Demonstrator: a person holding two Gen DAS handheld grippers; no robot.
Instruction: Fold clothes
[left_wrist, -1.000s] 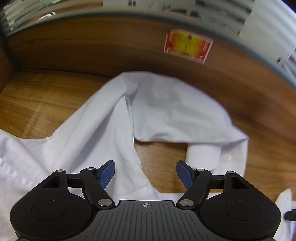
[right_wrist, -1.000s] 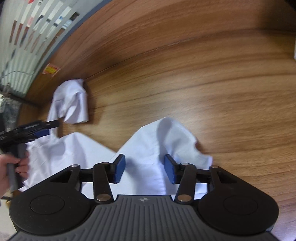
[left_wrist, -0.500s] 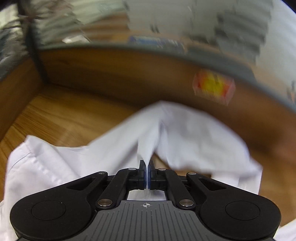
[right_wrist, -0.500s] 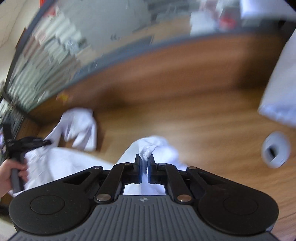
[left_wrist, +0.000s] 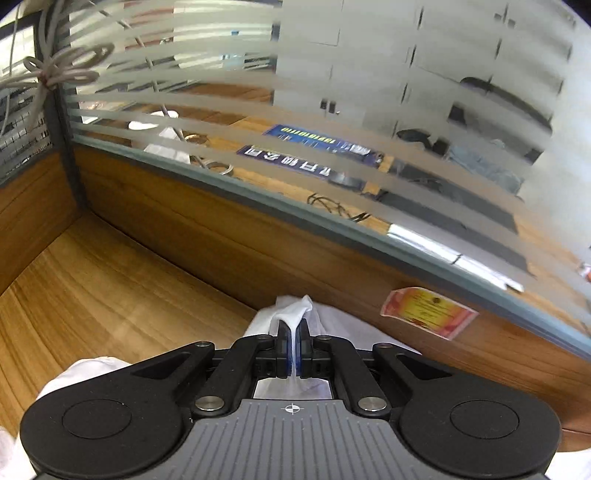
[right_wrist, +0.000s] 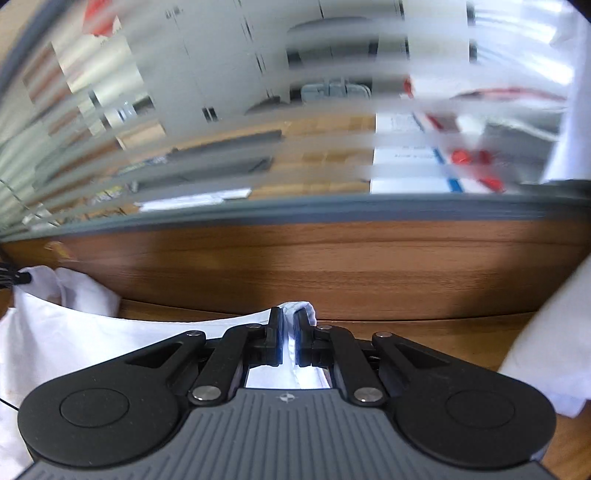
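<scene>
Jaws of the left gripper (left_wrist: 294, 325) and right gripper (right_wrist: 289, 318) are each clamped on a pinch of the white shirt (right_wrist: 74, 332), which is raised off the wooden desk (left_wrist: 92, 295), near the desk's back panel (right_wrist: 332, 266).

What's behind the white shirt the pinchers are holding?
Behind the white shirt stands a brown wooden wall with striped glass above. Both grippers hide the cloth below.
</scene>
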